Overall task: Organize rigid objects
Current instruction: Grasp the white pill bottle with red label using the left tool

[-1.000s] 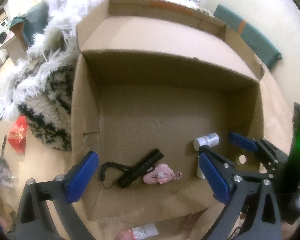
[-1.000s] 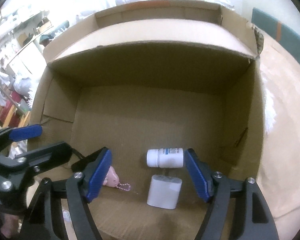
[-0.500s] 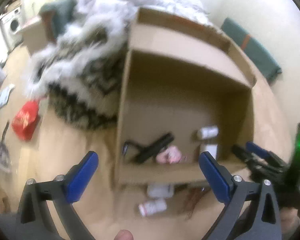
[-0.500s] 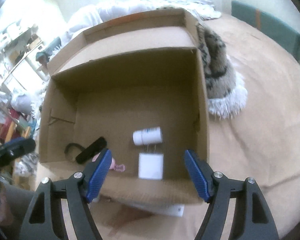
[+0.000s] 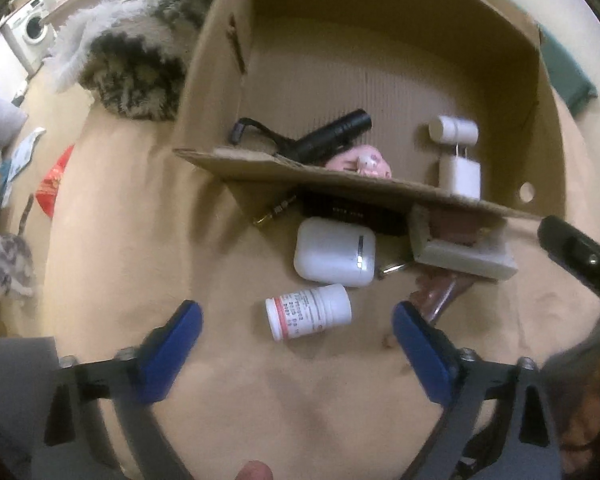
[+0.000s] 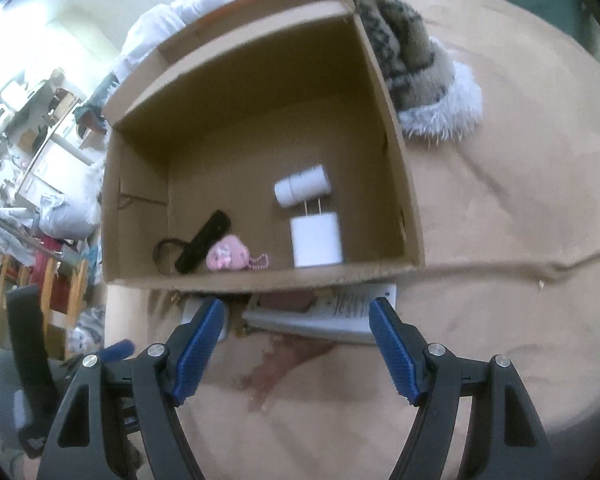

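Note:
A cardboard box sits on a tan cover. Inside lie a black flashlight, a pink keychain charm, a white pill bottle and a white charger. Outside the front flap lie a pill bottle with a red-edged label, a white earbud case and a white boxy item. My left gripper is open, just in front of the labelled bottle. My right gripper is open and empty before the box.
A furry patterned blanket lies beside the box. A dark flat object and a brass piece sit under the flap. A red packet lies on the floor at left, and room clutter stands beyond.
Both grippers have pulled back out of the box and toward me. The objects lying outside the front flap have come into view. Both stay open and empty.

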`<move>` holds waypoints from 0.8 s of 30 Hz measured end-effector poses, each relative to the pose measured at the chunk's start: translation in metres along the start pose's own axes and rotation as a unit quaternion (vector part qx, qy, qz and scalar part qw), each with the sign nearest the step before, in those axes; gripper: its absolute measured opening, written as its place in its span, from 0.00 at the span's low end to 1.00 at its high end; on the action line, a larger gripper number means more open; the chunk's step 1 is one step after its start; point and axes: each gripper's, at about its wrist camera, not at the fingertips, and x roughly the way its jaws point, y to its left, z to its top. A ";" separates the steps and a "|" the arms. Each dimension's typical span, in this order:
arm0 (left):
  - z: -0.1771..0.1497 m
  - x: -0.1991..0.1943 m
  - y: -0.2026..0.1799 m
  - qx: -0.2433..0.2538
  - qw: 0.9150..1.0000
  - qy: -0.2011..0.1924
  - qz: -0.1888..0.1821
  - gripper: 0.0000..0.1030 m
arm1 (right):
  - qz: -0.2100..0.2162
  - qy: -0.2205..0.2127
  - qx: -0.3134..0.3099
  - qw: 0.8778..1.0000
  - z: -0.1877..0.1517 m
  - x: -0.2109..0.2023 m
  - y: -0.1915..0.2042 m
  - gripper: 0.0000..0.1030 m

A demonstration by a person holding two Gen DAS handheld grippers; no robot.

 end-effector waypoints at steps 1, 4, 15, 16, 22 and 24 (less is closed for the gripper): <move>0.000 0.003 -0.001 0.002 1.000 0.000 0.004 0.85 | -0.001 0.003 -0.003 1.000 0.000 0.002 0.001 0.77; -0.002 0.012 -0.003 0.003 1.000 0.007 0.009 0.85 | -0.012 0.012 -0.009 1.000 0.000 0.009 0.004 0.77; -0.004 0.034 -0.006 0.007 0.999 0.035 0.006 0.47 | -0.078 0.055 -0.083 0.992 0.007 0.064 0.030 0.77; -0.003 0.034 -0.007 0.009 0.999 0.035 0.006 0.47 | -0.082 0.057 -0.087 0.991 0.006 0.069 0.031 0.77; -0.006 0.033 -0.011 0.018 0.999 0.035 0.017 0.47 | -0.104 0.055 -0.088 0.989 0.009 0.086 0.034 0.77; -0.006 0.034 -0.013 0.018 0.999 0.034 0.018 0.47 | -0.113 0.050 -0.093 0.988 0.009 0.089 0.035 0.78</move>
